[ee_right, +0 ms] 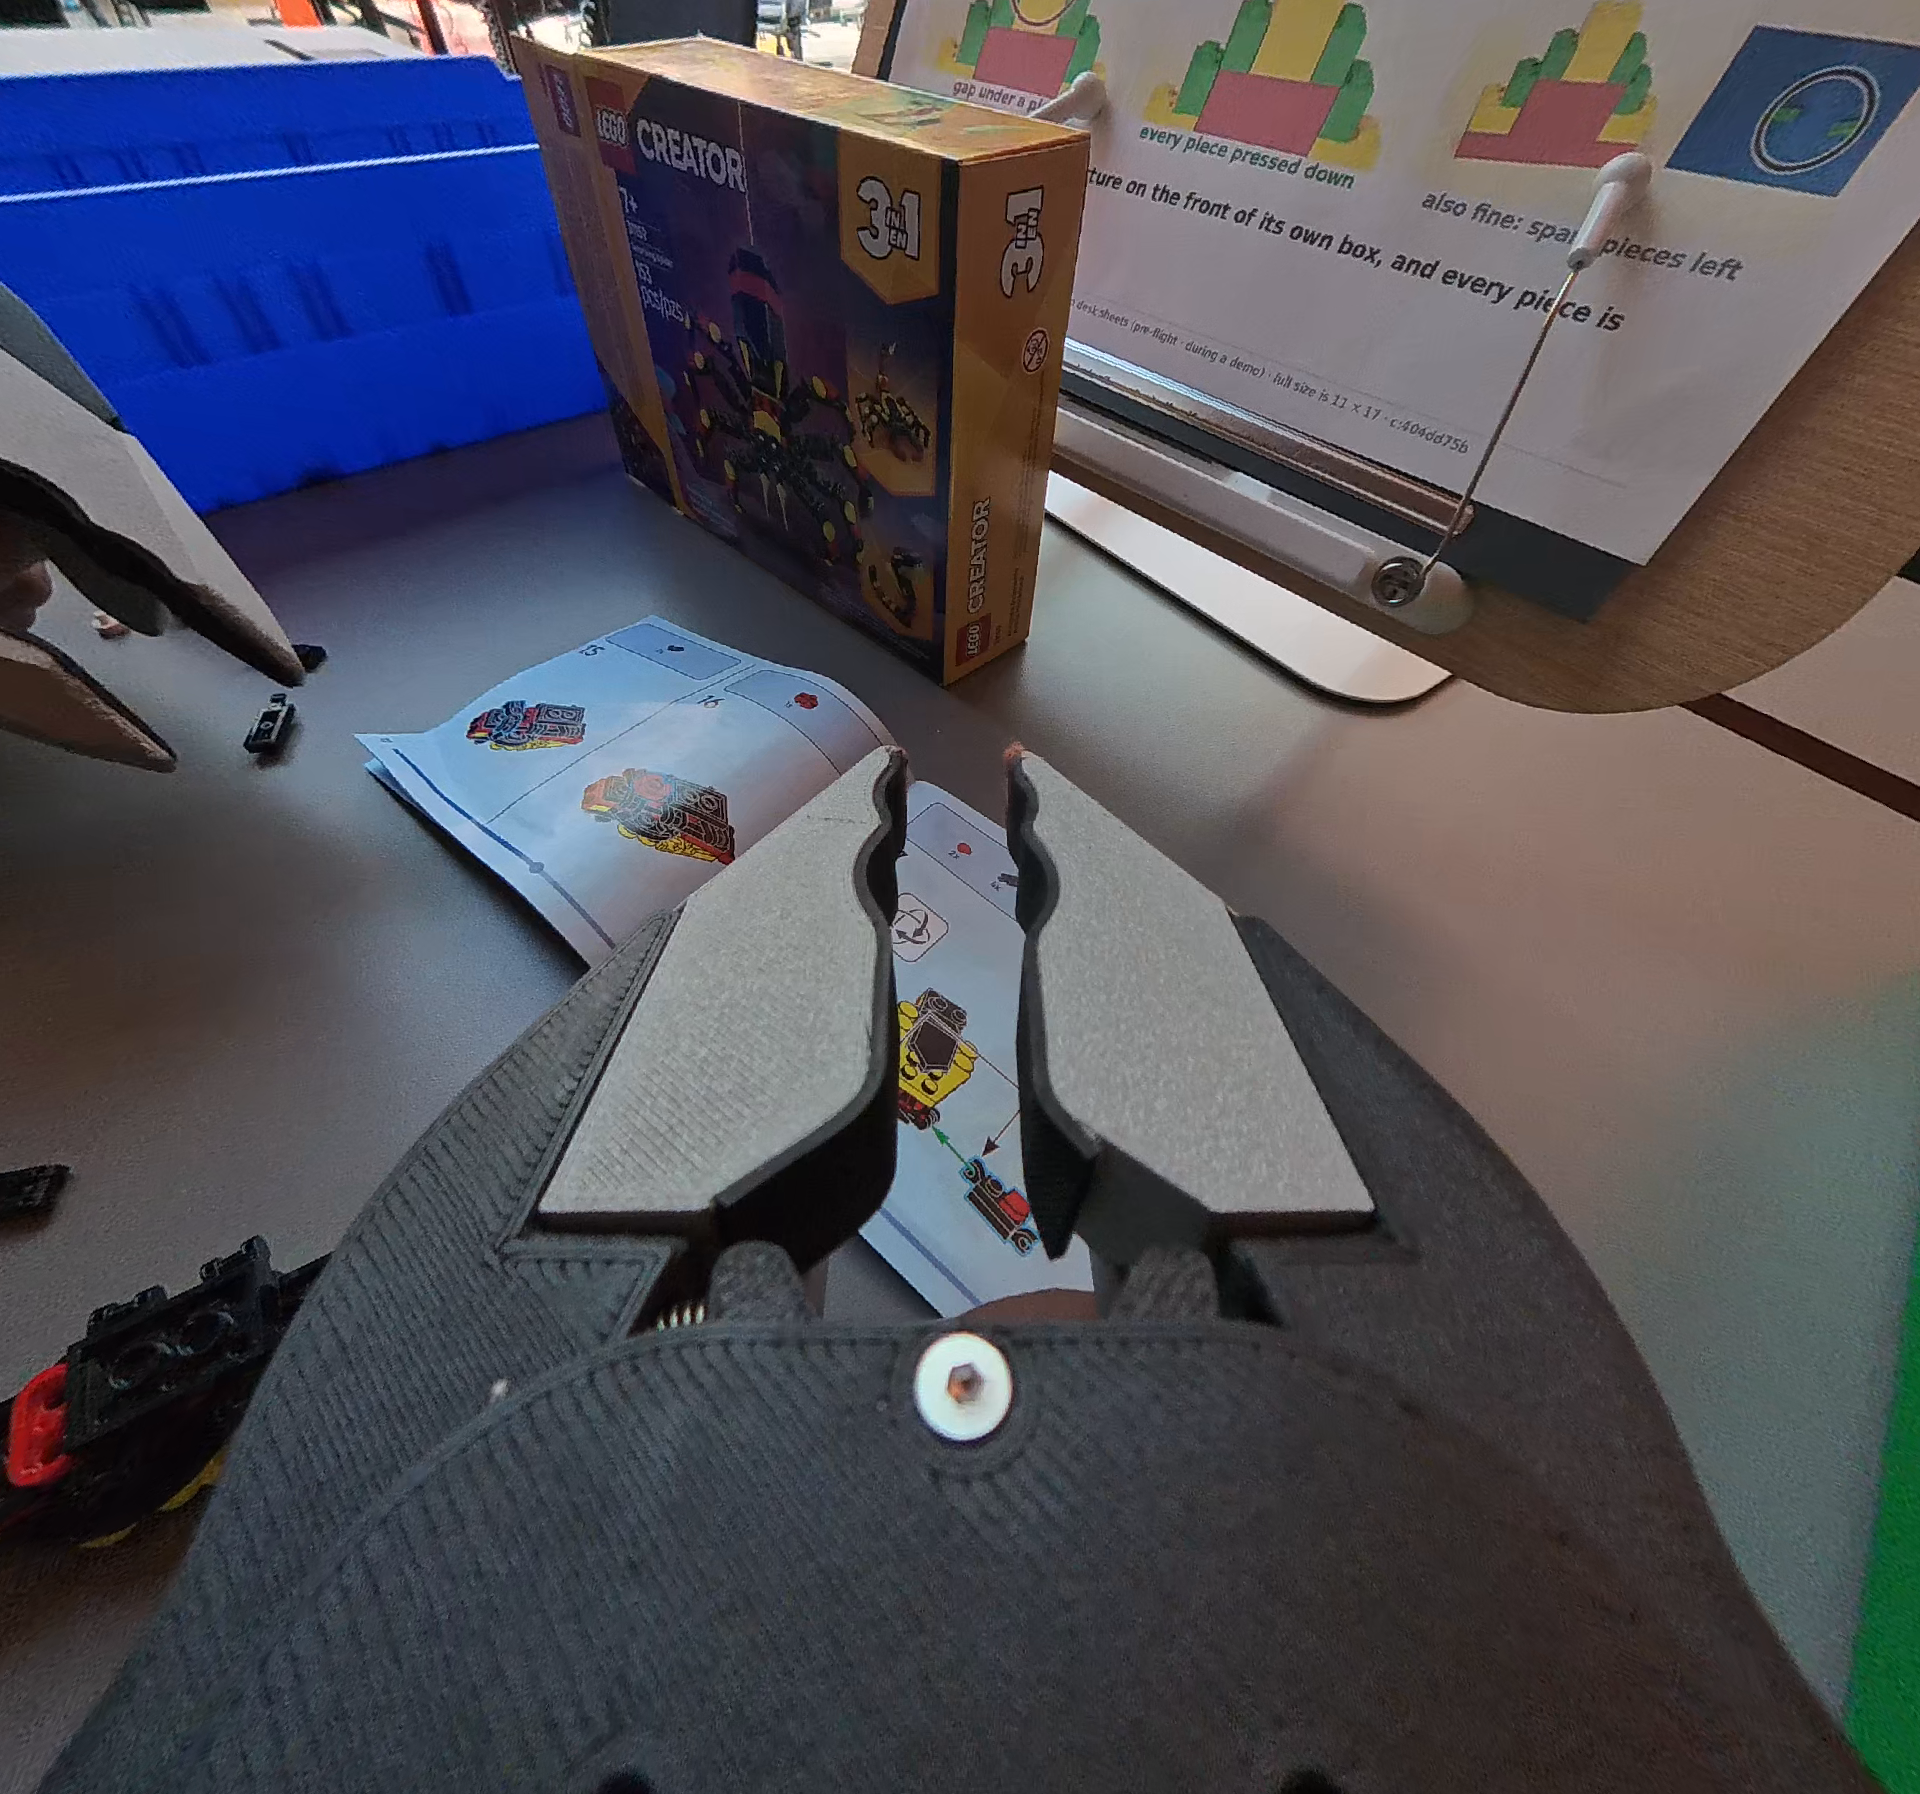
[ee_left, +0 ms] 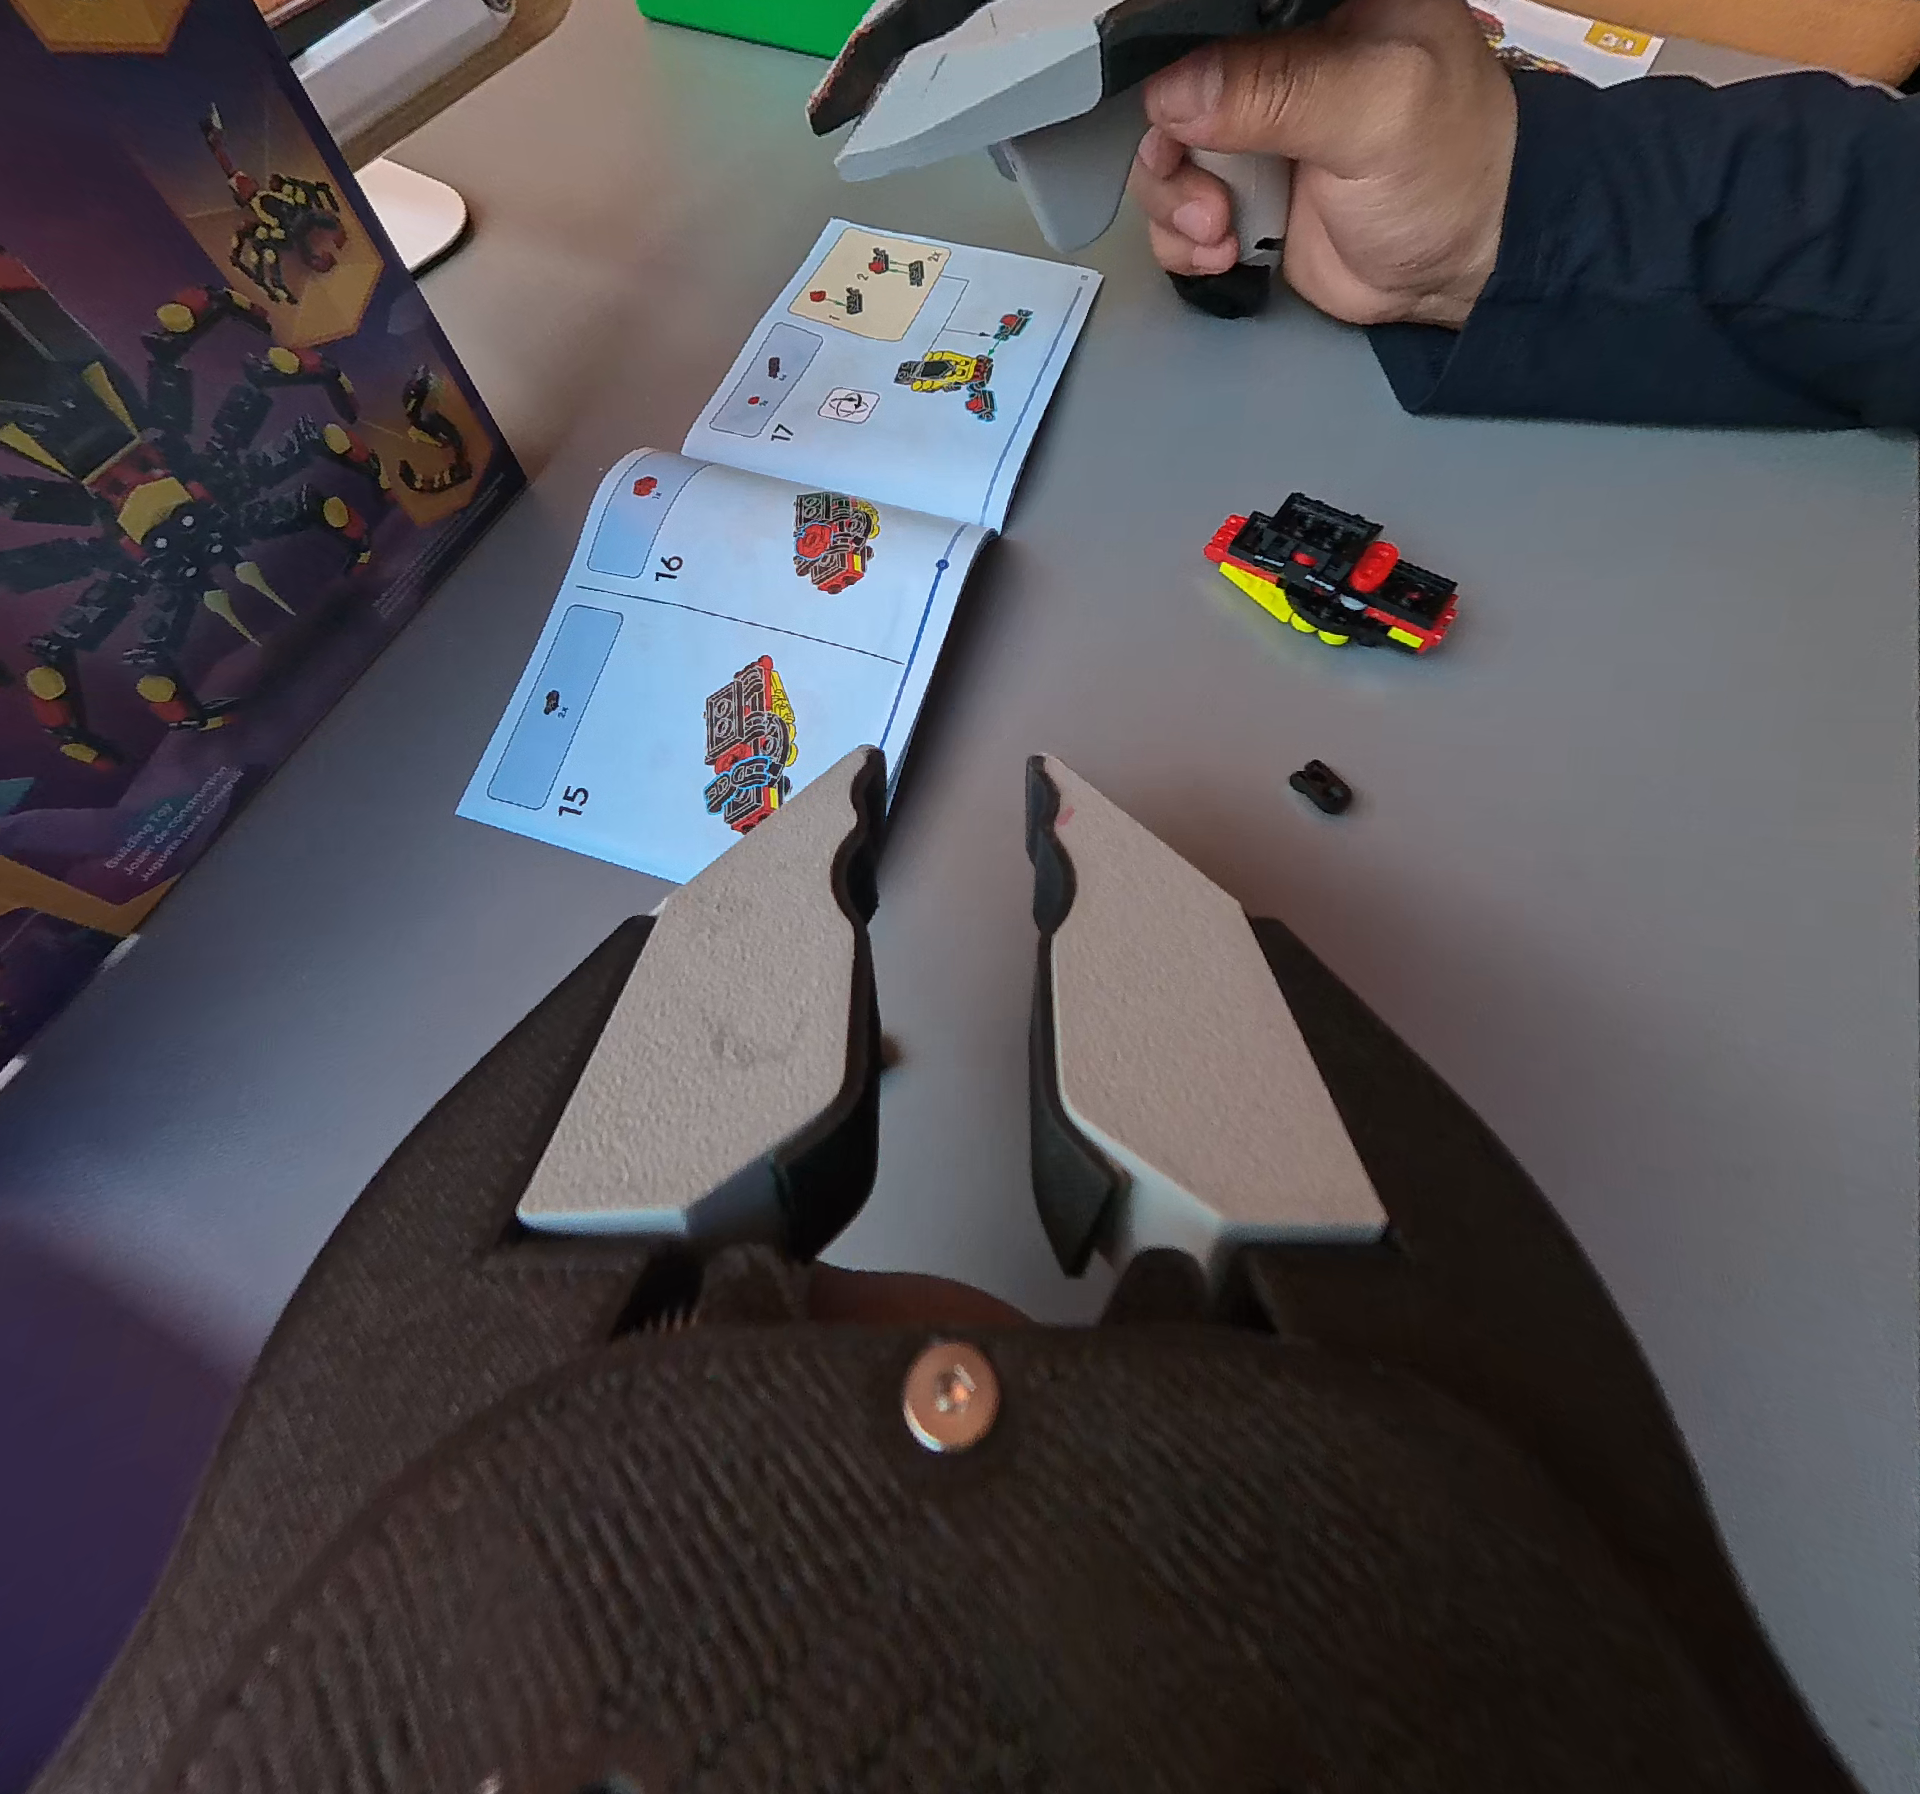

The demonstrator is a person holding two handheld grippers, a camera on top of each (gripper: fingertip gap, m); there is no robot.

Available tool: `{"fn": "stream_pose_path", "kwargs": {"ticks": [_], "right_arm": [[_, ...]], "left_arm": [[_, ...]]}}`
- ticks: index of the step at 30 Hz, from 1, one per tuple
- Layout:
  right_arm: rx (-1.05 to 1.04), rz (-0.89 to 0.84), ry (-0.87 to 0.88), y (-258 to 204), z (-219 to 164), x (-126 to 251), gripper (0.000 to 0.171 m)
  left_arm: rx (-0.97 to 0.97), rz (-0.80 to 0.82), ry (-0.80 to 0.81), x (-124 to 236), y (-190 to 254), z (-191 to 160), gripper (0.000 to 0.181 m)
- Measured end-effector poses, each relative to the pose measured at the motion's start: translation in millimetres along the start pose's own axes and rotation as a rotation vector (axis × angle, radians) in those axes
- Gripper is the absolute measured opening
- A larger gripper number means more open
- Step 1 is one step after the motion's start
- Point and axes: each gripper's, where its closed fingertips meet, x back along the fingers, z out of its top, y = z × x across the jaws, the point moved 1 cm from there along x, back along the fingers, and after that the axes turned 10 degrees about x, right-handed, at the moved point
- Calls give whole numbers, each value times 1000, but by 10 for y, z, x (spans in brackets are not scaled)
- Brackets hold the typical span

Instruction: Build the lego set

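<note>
While both grippers hang empty above the grey surface [ee_left: 1558, 913], most of the risk lies in how small the next pieces are. Largest first: the set's box [ee_right: 790, 342] stands upright at the far left of the left wrist view, with a display board [ee_right: 1455, 186] propped beyond it. A stray swing of the right gripper [ee_right: 954, 757], whose jaws stand slightly apart over the open instruction booklet [ee_left: 810, 549], could tip the box onto the pages. The booklet lies flat in the middle and could slide if a finger drags across it.

Right of the booklet sits the partly built model [ee_left: 1330, 570], black, red and yellow, well apart from either gripper. It looks light (likely to skid or shed plates if pinched off-centre).

Smallest is a loose black piece [ee_left: 1320, 786], near the model and just right of the left gripper [ee_left: 956, 768], whose jaws are parted with nothing between them. A sloppy grasp could flick it off the surface or seize it crooked, spoiling the press-fit.
</note>
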Motion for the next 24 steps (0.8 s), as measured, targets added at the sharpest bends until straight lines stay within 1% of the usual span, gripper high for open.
{"fn": "stream_pose_path", "kwargs": {"ticks": [20,22,24], "right_arm": [[-1,-5,-1,6,-1,2,15],[-5,-8,-1,13,-2,3,15],[-11,-8,-1,19,-5,1,15]], "left_arm": [[5,6,1,-3,-15,-2,25],[2,19,11,12,-40,16,23],[11,66,59,70,-130,100,20]]}}
